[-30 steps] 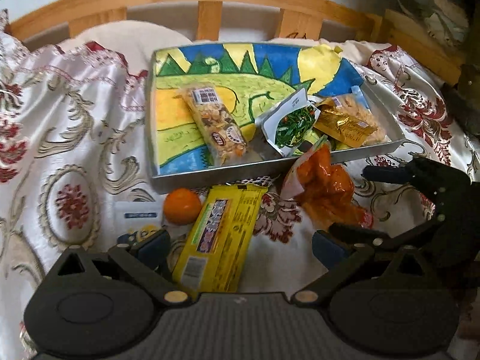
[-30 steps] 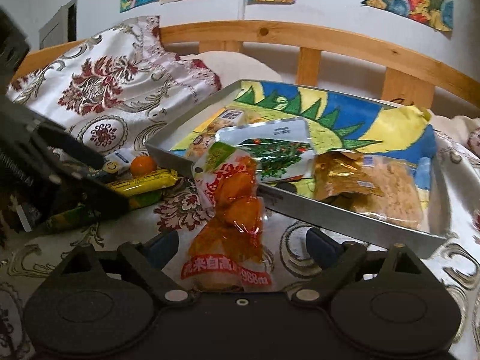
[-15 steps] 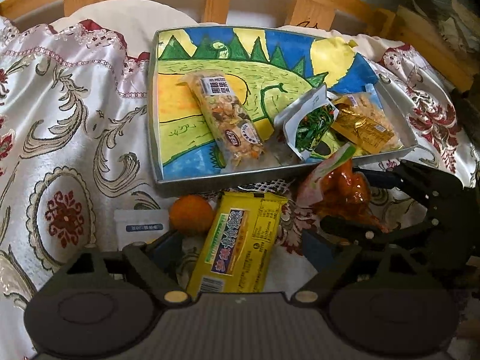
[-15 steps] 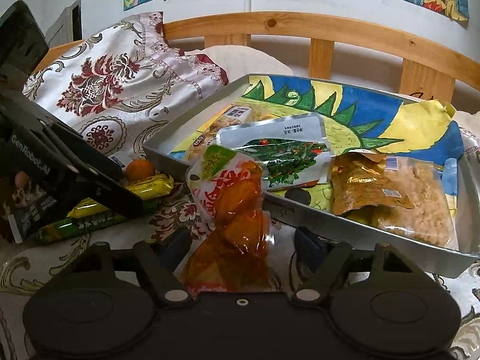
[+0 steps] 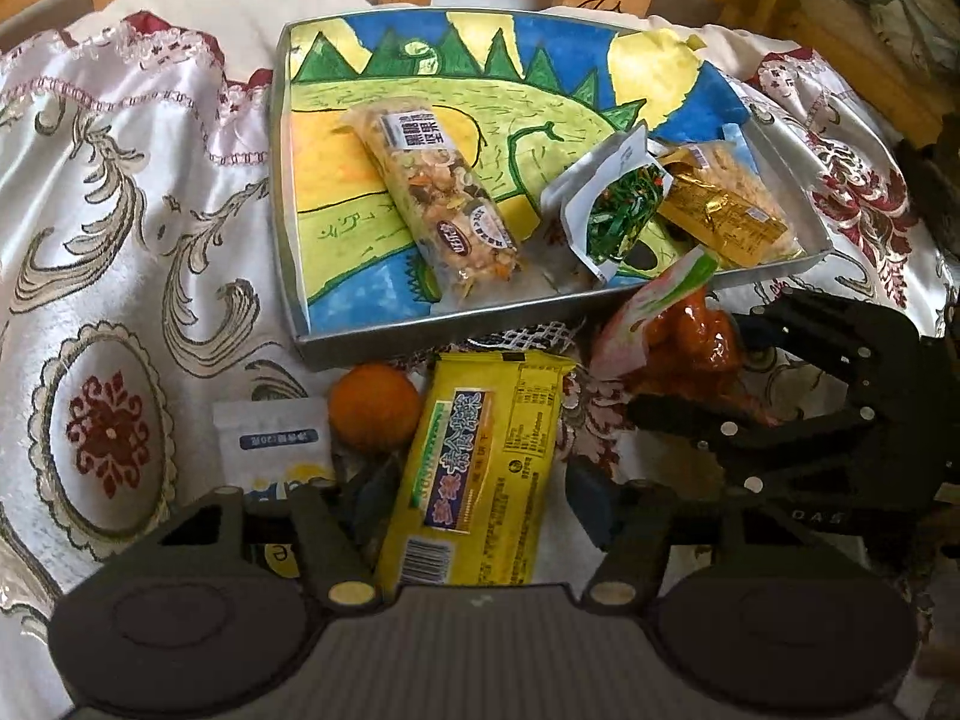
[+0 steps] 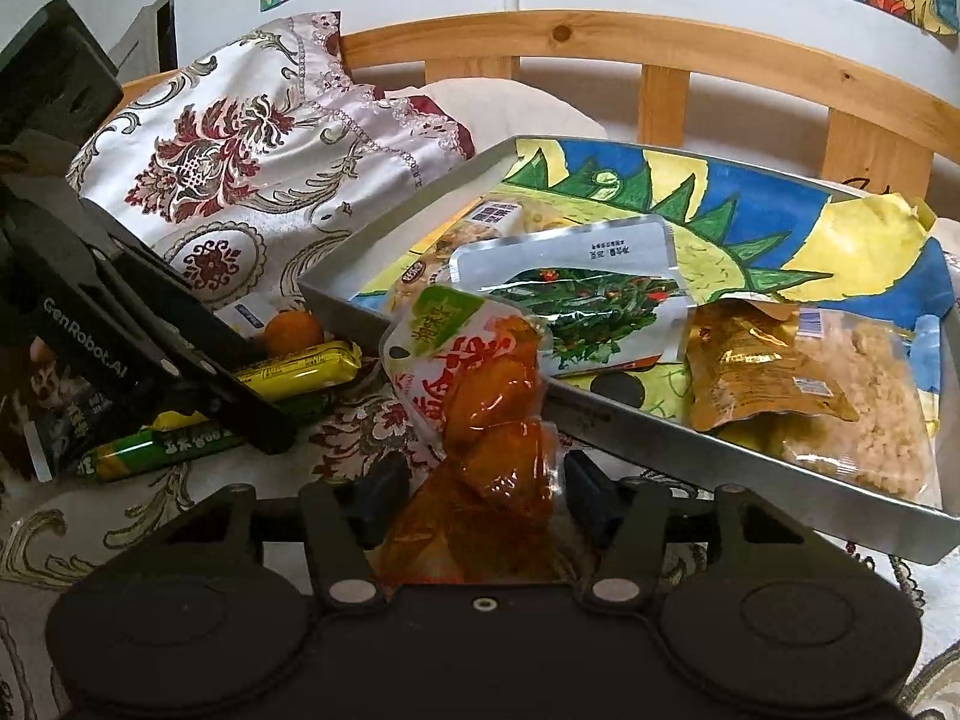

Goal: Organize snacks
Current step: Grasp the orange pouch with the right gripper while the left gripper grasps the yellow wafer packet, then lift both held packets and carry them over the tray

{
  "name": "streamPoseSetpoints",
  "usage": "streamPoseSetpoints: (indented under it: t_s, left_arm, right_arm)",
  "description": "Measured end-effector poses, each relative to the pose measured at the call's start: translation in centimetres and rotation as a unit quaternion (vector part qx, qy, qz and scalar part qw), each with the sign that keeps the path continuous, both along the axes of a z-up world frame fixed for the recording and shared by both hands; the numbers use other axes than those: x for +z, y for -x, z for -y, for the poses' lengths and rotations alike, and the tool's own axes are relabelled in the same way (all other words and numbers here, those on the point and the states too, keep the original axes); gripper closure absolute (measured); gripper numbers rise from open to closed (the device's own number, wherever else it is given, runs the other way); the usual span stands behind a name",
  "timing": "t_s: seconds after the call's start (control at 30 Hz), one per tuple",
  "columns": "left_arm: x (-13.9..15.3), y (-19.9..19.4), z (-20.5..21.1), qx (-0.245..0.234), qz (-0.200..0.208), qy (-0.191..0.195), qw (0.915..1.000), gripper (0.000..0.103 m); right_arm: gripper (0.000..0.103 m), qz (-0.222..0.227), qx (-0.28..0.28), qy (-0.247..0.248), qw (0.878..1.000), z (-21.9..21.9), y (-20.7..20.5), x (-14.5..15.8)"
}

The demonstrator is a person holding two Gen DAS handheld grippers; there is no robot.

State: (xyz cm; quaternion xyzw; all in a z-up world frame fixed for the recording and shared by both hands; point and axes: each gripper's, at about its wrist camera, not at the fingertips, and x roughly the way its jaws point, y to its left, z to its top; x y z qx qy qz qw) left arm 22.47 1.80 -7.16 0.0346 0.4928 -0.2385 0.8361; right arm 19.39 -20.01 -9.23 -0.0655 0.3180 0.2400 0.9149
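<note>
A metal tray (image 5: 420, 333) lined with a dinosaur drawing holds a nut mix packet (image 5: 444, 192), a green vegetable pouch (image 5: 618, 210) and a gold packet (image 5: 720, 216). My left gripper (image 5: 480, 498) is open around the near end of a yellow biscuit pack (image 5: 480, 462) lying on the bedspread. My right gripper (image 6: 480, 495) is closed on an orange snack pouch (image 6: 486, 408), just in front of the tray's near wall (image 6: 600, 420). The pouch also shows in the left wrist view (image 5: 684, 336), with the right gripper (image 5: 690, 372) around it.
An orange fruit (image 5: 375, 399) and a small white sachet (image 5: 270, 438) lie left of the yellow pack. A wooden headboard (image 6: 660, 60) runs behind the tray. A patterned pillow (image 6: 270, 138) sits at the left. A green bar (image 6: 162, 450) lies by the left gripper.
My right gripper has narrowed onto the orange pouch. My left gripper has moved forward, its fingers now on either side of the yellow pack.
</note>
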Motion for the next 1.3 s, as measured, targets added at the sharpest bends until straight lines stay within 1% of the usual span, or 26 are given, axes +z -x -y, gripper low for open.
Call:
streamPoseSetpoints:
  t_s: [0.03,0.07,0.1,0.13,0.27,0.37,0.47,0.53,0.77,0.87,0.97,1.07,1.2,1.3]
  left_arm:
    - [0.0,0.0,0.0,0.0,0.0,-0.001,1.0,0.037]
    - [0.1,0.1,0.0,0.001,0.002,-0.006,1.0,0.043]
    - [0.1,0.1,0.1,0.005,0.004,-0.015,0.9999,0.049]
    - [0.1,0.1,0.1,0.008,0.003,-0.019,0.9998,0.049]
    - [0.3,0.2,0.1,0.034,-0.008,-0.012,0.9993,0.05]
    - [0.5,0.7,0.6,0.037,-0.01,-0.017,0.9991,0.051]
    - [0.8,1.3,0.8,0.044,-0.017,-0.013,0.9988,0.052]
    - [0.9,1.7,0.8,0.052,-0.019,-0.013,0.9984,0.052]
    - [1.4,3.1,0.5,0.073,-0.019,0.001,0.9972,0.052]
    - [1.9,3.6,0.3,0.09,-0.017,0.021,0.9956,0.053]
    - [2.4,4.1,0.3,0.097,-0.007,0.037,0.9946,0.054]
    - [2.5,4.2,0.6,0.099,-0.005,0.038,0.9944,0.055]
    - [1.9,4.1,1.3,0.101,-0.011,0.023,0.9946,0.056]
    - [2.0,4.2,1.5,0.104,-0.011,0.029,0.9941,0.056]
  right_arm:
    - [0.045,-0.001,0.0,-0.001,1.0,0.0,-0.1,0.0]
    - [0.048,-0.002,0.001,-0.002,1.0,0.0,-0.1,0.0]
    - [0.049,-0.002,0.002,-0.003,1.0,0.0,-0.1,0.0]
    - [0.05,-0.001,0.003,-0.001,1.0,0.0,0.0,0.0]
    - [0.052,0.001,0.007,-0.003,1.0,0.0,0.1,0.1]
    - [0.053,0.004,0.006,-0.005,1.0,0.1,0.2,0.2]
    - [0.055,0.009,0.006,-0.005,1.0,0.1,0.6,0.5]
    - [0.071,0.014,0.01,-0.002,1.0,0.1,0.8,0.7]
    - [0.072,0.022,0.019,0.017,0.999,-0.3,1.6,1.0]
    - [0.072,0.024,0.018,0.015,0.999,-0.2,1.9,1.4]
    - [0.072,0.027,0.016,0.011,0.999,0.2,2.2,1.9]
    - [0.072,0.032,0.01,0.001,0.999,0.7,2.5,2.7]
    - [0.072,0.042,0.005,-0.008,0.999,1.4,2.7,3.7]
    - [0.072,0.043,0.0,-0.011,0.999,1.8,2.8,3.9]
